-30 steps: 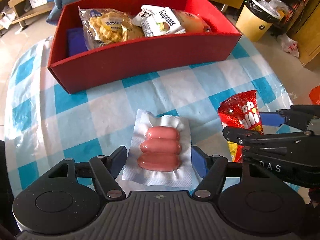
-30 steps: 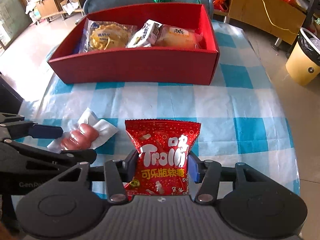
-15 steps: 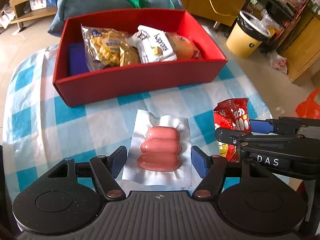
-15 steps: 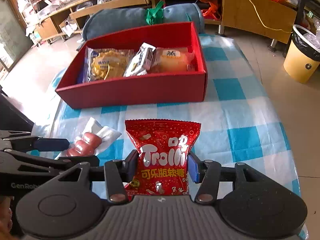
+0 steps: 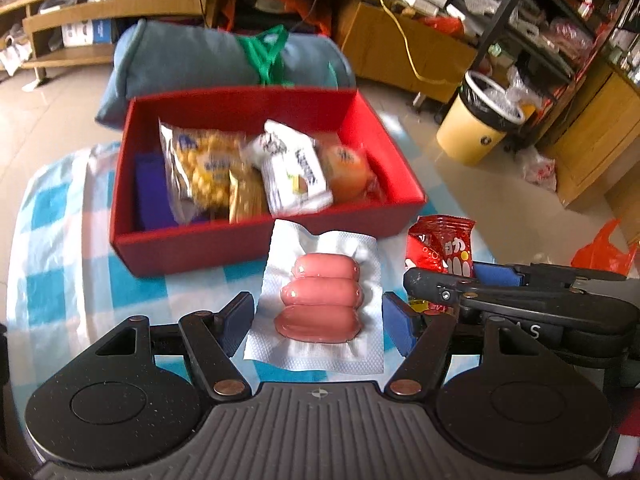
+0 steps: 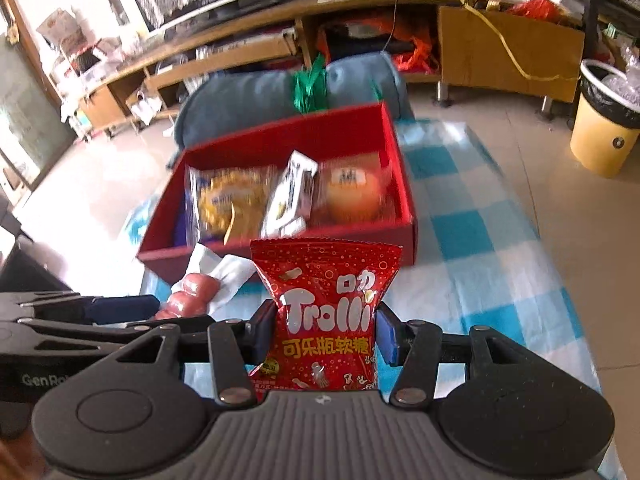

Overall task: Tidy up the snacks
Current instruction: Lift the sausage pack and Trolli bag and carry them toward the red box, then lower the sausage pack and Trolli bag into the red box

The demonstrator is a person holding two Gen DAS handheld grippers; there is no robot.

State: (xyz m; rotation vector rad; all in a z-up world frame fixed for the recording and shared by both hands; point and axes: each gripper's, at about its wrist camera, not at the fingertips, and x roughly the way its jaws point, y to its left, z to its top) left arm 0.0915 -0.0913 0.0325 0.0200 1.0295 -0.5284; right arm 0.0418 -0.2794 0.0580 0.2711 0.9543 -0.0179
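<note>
My left gripper (image 5: 318,322) is shut on a white vacuum pack of three pink sausages (image 5: 320,300) and holds it above the table. My right gripper (image 6: 326,334) is shut on a red Trolli candy bag (image 6: 326,312) and holds it upright in the air. Each held snack also shows from the other side: the candy bag in the left wrist view (image 5: 444,248), the sausage pack in the right wrist view (image 6: 192,296). Ahead stands the red box (image 5: 256,240), holding a biscuit bag (image 5: 204,172), a white packet (image 5: 292,172) and an orange bun (image 5: 348,168). The box also shows in the right wrist view (image 6: 400,184).
A blue-and-white checked cloth (image 6: 480,264) covers the table. A rolled grey-blue cushion (image 5: 192,56) with a green tie lies behind the box. A yellow waste bin (image 5: 480,124) stands on the floor to the right. Shelves and cabinets line the back of the room.
Both grippers have risen off the table with their snacks and tilted up; the box now looks smaller and lower, and more of the room shows.
</note>
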